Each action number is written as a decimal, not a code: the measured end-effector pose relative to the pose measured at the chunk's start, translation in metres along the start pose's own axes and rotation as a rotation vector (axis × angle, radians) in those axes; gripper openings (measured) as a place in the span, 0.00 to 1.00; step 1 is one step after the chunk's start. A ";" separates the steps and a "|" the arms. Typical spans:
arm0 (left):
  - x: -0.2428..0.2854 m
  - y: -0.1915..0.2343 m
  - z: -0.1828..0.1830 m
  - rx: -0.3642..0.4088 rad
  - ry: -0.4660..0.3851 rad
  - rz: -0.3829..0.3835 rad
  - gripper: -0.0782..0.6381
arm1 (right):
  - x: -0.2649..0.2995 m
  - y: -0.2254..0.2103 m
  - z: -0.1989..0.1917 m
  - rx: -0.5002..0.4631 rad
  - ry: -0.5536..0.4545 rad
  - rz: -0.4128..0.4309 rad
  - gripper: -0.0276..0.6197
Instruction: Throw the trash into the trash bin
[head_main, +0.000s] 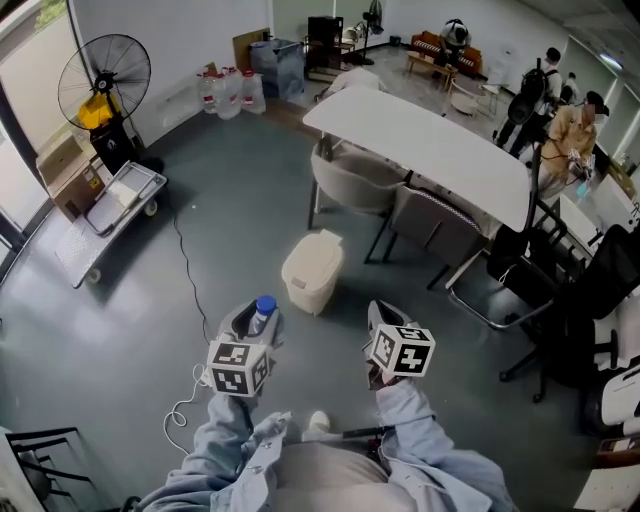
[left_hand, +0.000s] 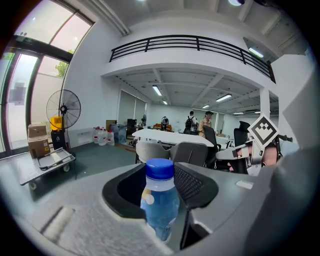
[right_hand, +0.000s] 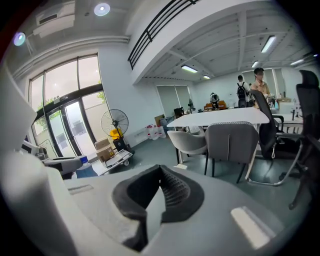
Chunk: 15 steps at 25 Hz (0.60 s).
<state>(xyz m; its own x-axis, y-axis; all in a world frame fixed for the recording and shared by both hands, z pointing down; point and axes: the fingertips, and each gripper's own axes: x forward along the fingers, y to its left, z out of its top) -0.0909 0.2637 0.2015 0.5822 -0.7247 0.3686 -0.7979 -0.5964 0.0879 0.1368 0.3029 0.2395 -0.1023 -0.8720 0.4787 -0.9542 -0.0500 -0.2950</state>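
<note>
A cream trash bin (head_main: 312, 270) with a lid stands on the grey floor, just ahead of both grippers and in front of the white table. My left gripper (head_main: 255, 318) is shut on a small clear water bottle (head_main: 264, 308) with a blue cap, held upright. In the left gripper view the bottle (left_hand: 160, 200) stands between the dark pads of the left gripper (left_hand: 160, 172), its cap above them. My right gripper (head_main: 380, 318) is to the right of the bin's near side. In its own view the right gripper (right_hand: 160, 172) has its tips together and nothing between them.
A long white table (head_main: 420, 140) with grey chairs (head_main: 350, 185) stands behind the bin. A black standing fan (head_main: 105, 85) and a flat cart (head_main: 115, 205) are at the left. A cable (head_main: 185, 290) runs across the floor. Black office chairs (head_main: 590, 300) and people (head_main: 570, 135) are at the right.
</note>
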 end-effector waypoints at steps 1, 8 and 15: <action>0.004 0.000 0.000 0.003 0.004 0.003 0.36 | 0.004 -0.004 -0.001 0.007 0.007 0.001 0.05; 0.029 0.021 0.006 -0.007 0.011 0.021 0.36 | 0.033 -0.009 0.003 0.015 0.036 0.001 0.05; 0.088 0.066 0.037 -0.058 -0.040 0.010 0.36 | 0.085 -0.015 0.043 -0.017 0.027 -0.030 0.05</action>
<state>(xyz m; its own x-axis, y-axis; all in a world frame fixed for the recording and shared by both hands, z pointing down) -0.0866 0.1476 0.2060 0.5792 -0.7442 0.3327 -0.8106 -0.5689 0.1385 0.1548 0.2088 0.2486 -0.0809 -0.8568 0.5092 -0.9617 -0.0672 -0.2659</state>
